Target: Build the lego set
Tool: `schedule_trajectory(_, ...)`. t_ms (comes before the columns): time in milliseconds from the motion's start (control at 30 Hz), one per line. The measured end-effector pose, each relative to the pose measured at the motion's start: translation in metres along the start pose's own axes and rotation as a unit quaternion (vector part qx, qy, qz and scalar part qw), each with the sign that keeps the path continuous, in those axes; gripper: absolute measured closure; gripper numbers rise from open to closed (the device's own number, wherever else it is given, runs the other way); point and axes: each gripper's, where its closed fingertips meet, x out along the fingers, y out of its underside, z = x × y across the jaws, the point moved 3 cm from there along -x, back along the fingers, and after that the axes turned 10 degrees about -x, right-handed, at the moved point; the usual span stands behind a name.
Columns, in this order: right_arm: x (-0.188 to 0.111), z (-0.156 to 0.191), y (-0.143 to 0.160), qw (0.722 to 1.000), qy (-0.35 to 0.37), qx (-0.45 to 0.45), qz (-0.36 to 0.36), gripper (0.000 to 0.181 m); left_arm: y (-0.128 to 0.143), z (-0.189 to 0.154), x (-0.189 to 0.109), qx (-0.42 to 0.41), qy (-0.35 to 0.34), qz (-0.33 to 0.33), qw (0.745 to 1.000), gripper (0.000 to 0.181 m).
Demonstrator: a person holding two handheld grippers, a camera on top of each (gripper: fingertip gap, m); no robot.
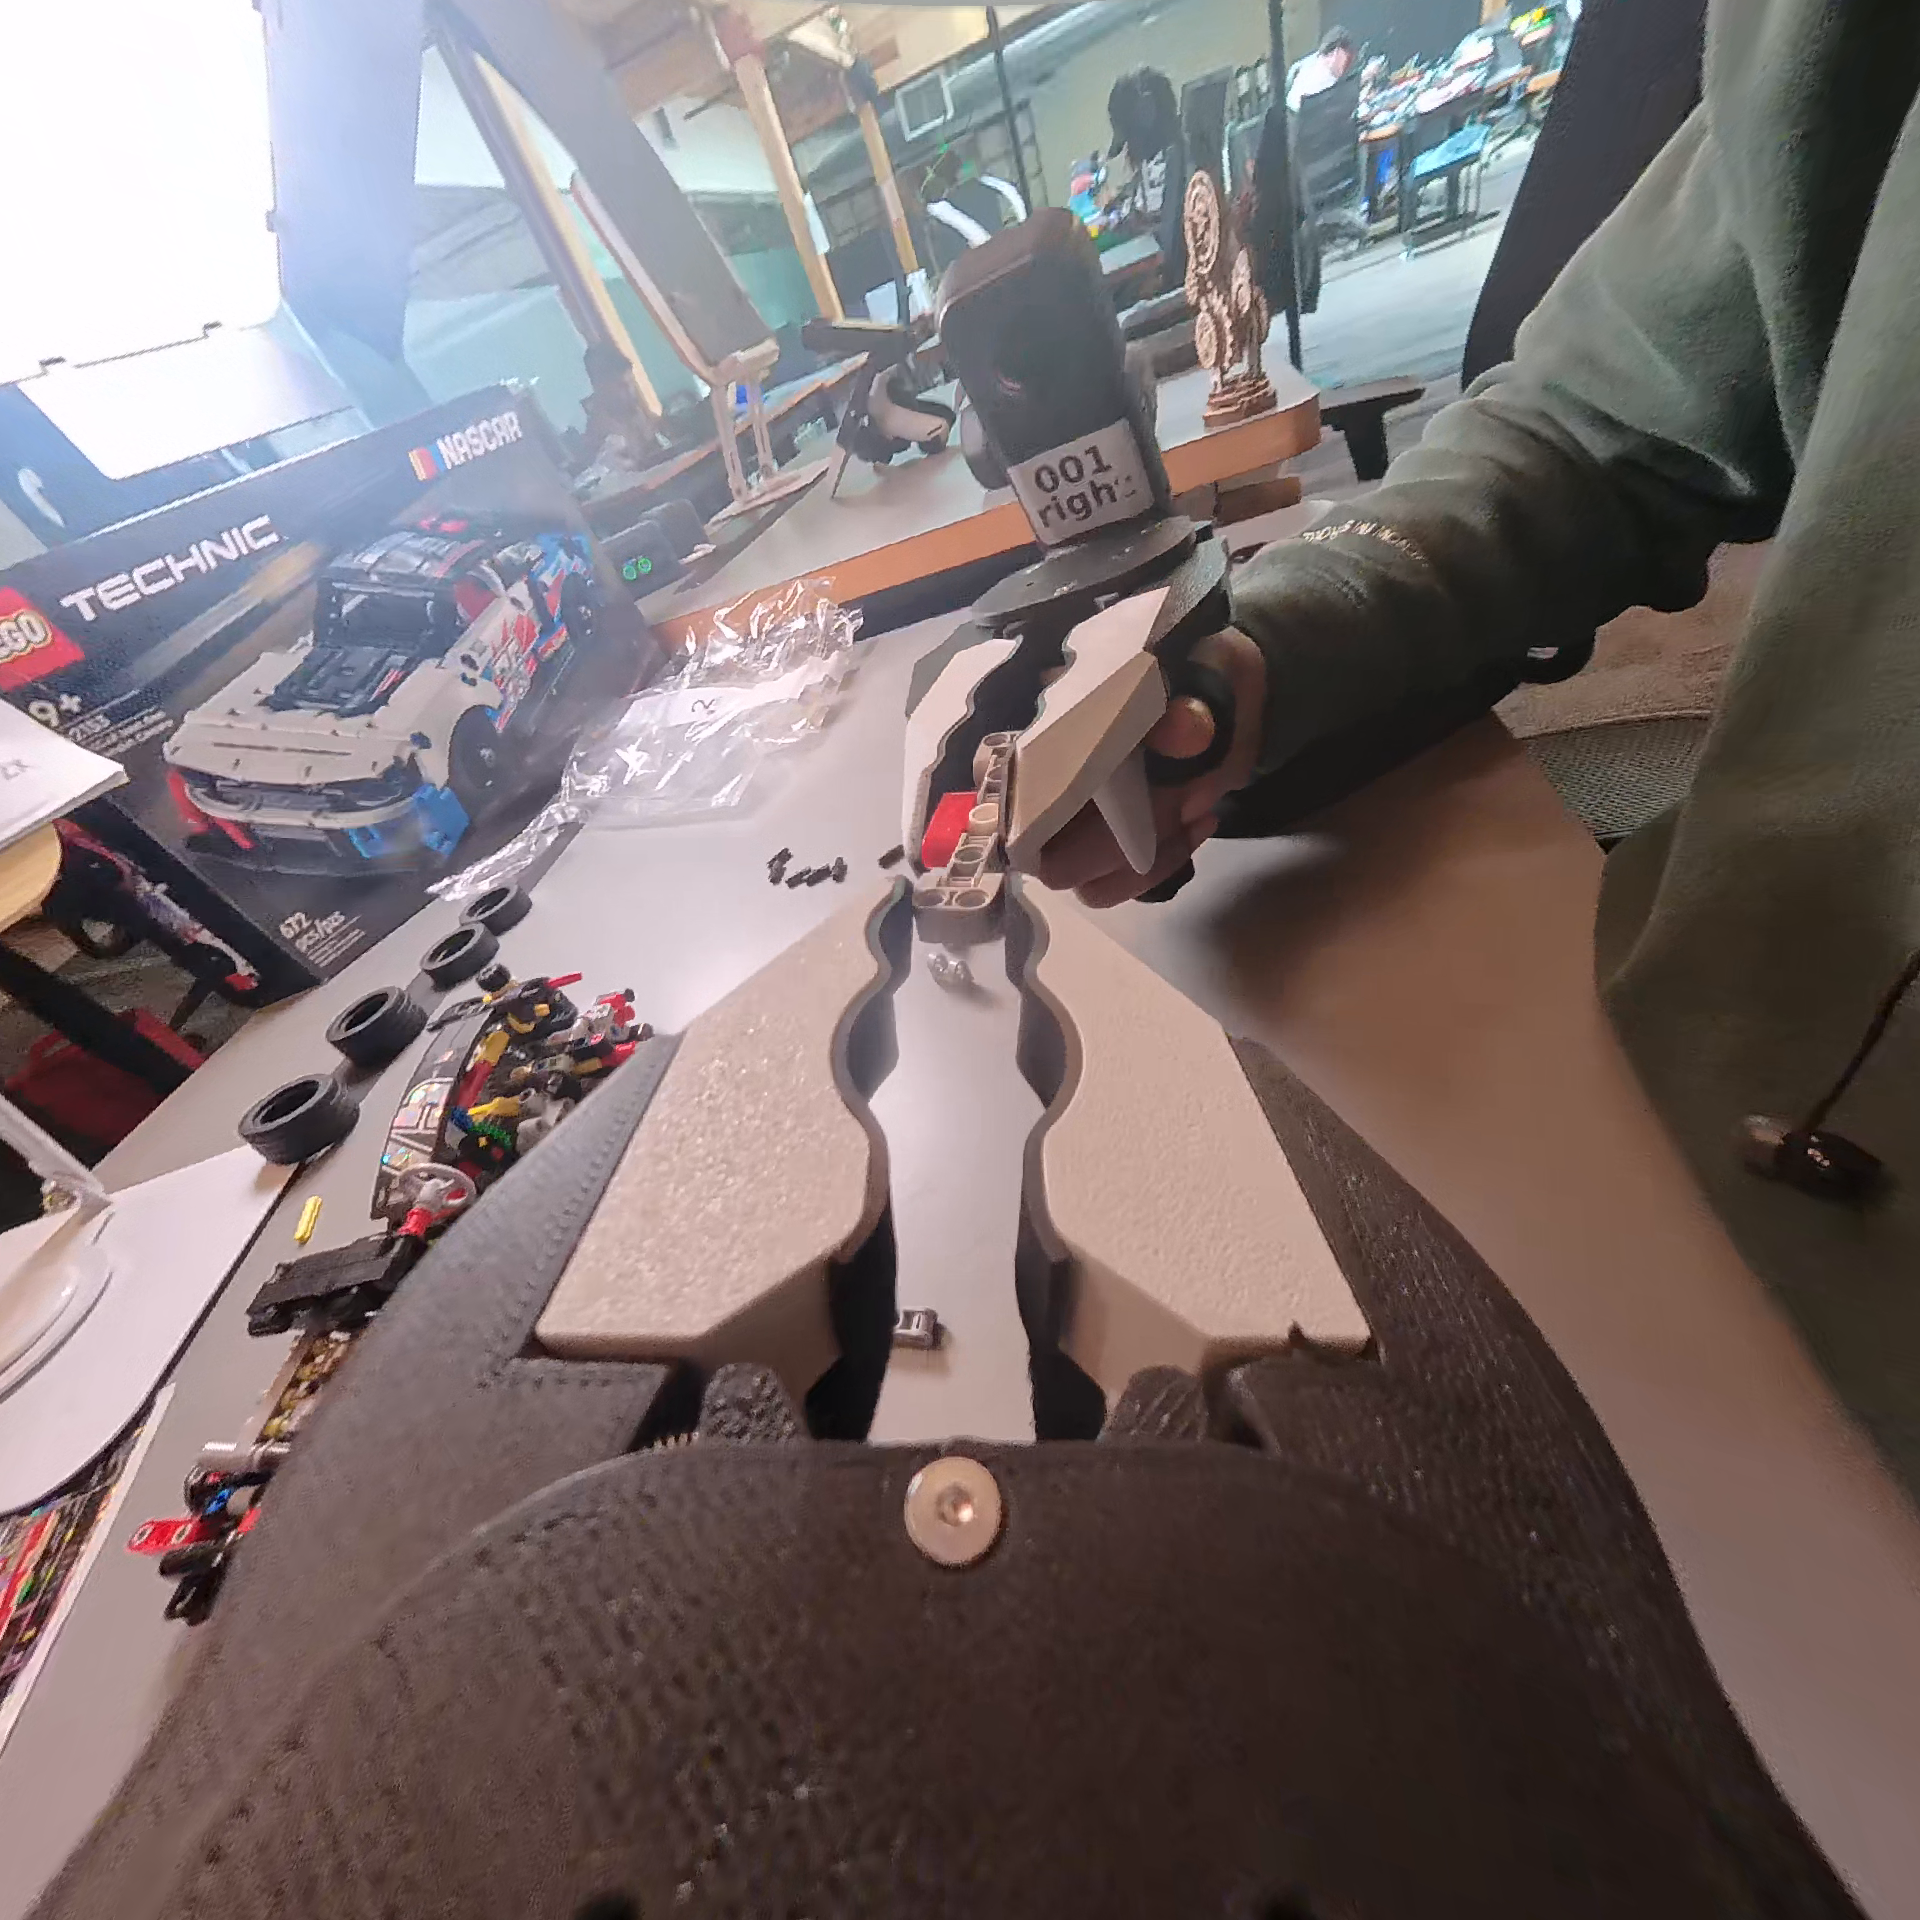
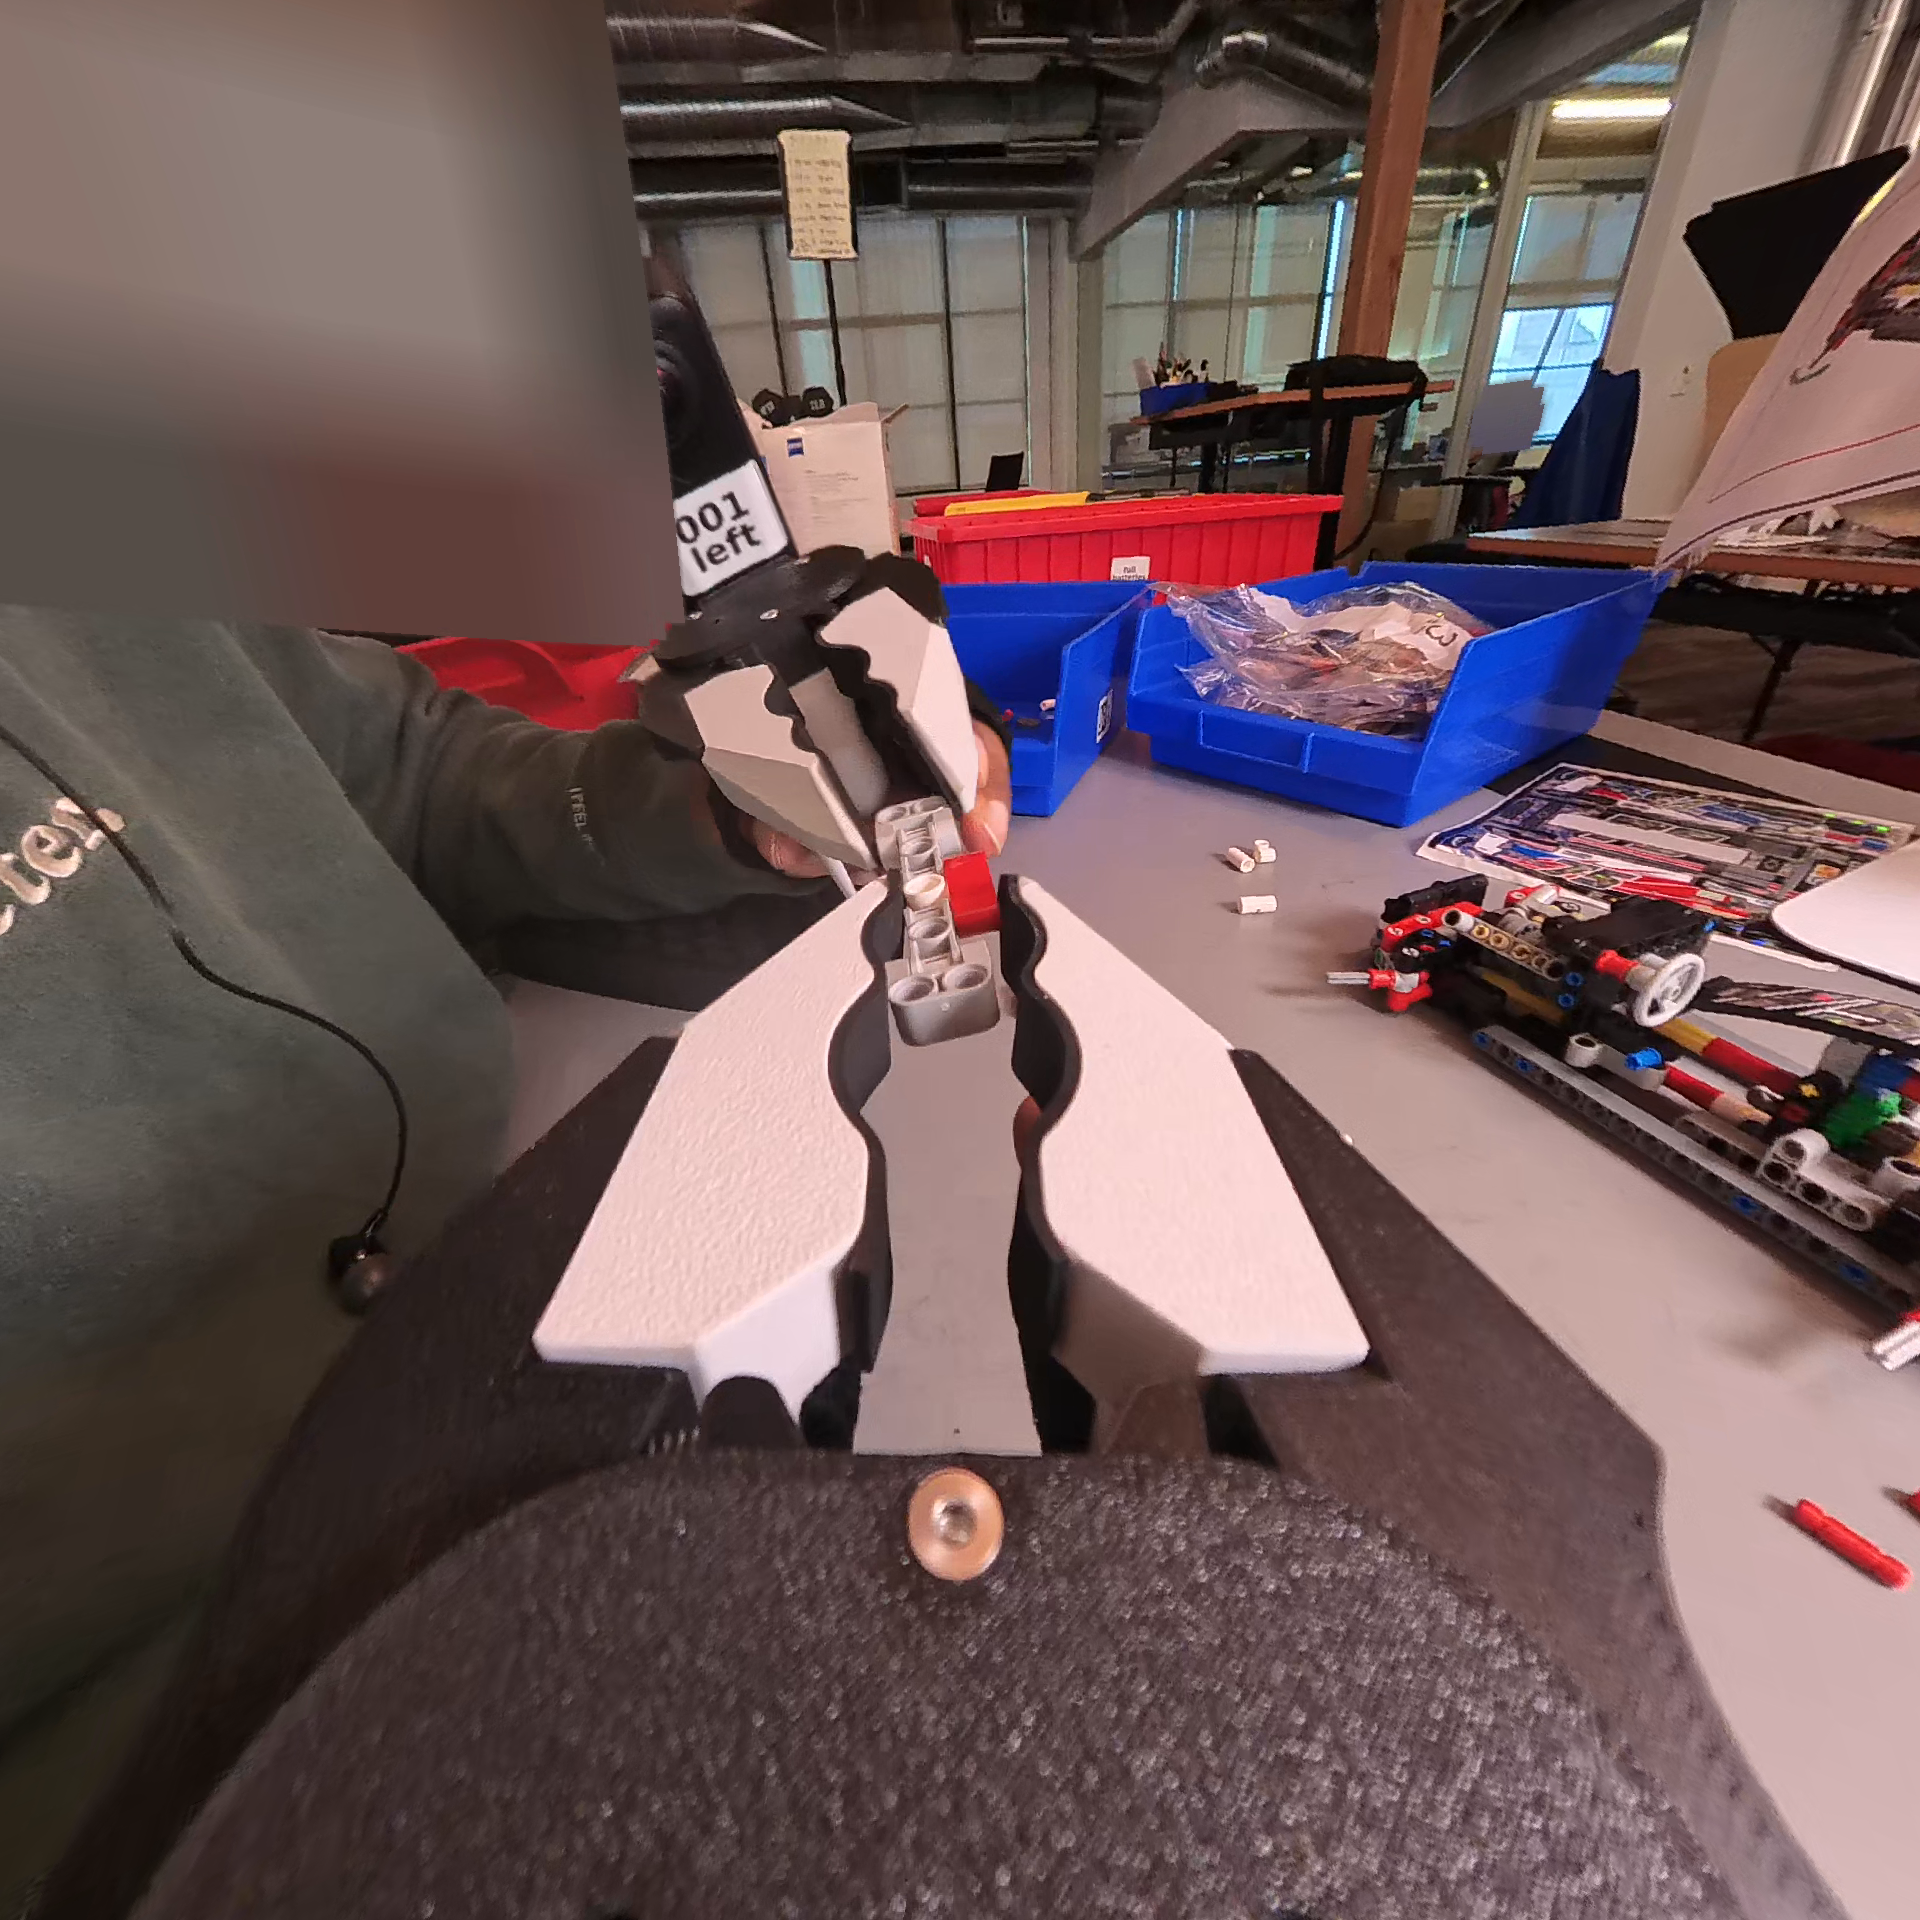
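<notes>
In the left wrist view, the left hand-held gripper has its fingers drawn close together, and their tips pinch the near end of a grey beam held above the tabletop. The right hand-held gripper comes in from the far side, held by a hand in a green sleeve, and its tips close on the same beam around a red piece fixed to its side. The beam is pale grey with a row of round holes, and it tilts up away from the camera. To the left lie four black tyres, a half-built car frame, a clear plastic bag and the set's box. Small black pins lie just left of the grippers.

In the right wrist view, the right hand-held gripper is nearly closed; its tips grip the beam at the red piece, which sits against the right finger. The beam's near end hangs between the fingers. The left hand-held gripper pinches the far end. To the right on the tabletop rest the car frame, three small white pieces, a sticker sheet and two blue bins; the right one holds plastic bags.
</notes>
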Motion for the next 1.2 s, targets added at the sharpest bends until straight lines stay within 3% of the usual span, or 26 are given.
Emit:
schedule_trajectory(267, -0.002, 0.003, -0.002, 1.000, -0.018, 0.001, -0.003, 0.165, -0.002, -0.006, -0.006, 0.044, 0.011, -0.011, 0.999, 0.151)
schedule_trajectory(433, 0.002, 0.008, 0.000, 0.994, -0.064, 0.093, -0.003, 0.165, 0.003, -0.012, -0.001, 0.146, -0.022, 0.015, 0.989, 0.152)
schedule_trajectory(500, 0.003, 0.009, 0.004, 0.987, -0.084, 0.137, 0.006, 0.165, 0.005, -0.013, 0.000, 0.181, -0.037, 0.023, 0.983, 0.161)
schedule_trajectory(600, 0.004, 0.008, 0.008, 0.978, -0.098, 0.184, 0.015, 0.165, 0.009, -0.013, 0.001, 0.187, -0.036, 0.035, 0.981, 0.168)
schedule_trajectory(700, 0.003, 0.009, 0.008, 0.981, -0.105, 0.163, 0.017, 0.159, 0.008, -0.010, -0.001, 0.120, -0.012, 0.024, 0.992, 0.170)
schedule_trajectory(833, -0.004, 0.007, 0.012, 0.996, -0.072, 0.000, 0.055, 0.141, 0.008, 0.003, -0.007, -0.063, 0.046, -0.002, 0.997, 0.176)
schedule_trajectory(933, -0.007, 0.005, 0.014, 0.995, -0.049, -0.062, 0.063, 0.148, 0.011, 0.007, -0.007, -0.146, 0.080, -0.011, 0.986, 0.176)
schedule_trajectory(1200, -0.008, 0.004, 0.009, 0.997, -0.043, -0.046, 0.047, 0.174, 0.013, 0.004, -0.002, -0.200, 0.108, -0.026, 0.974, 0.175)
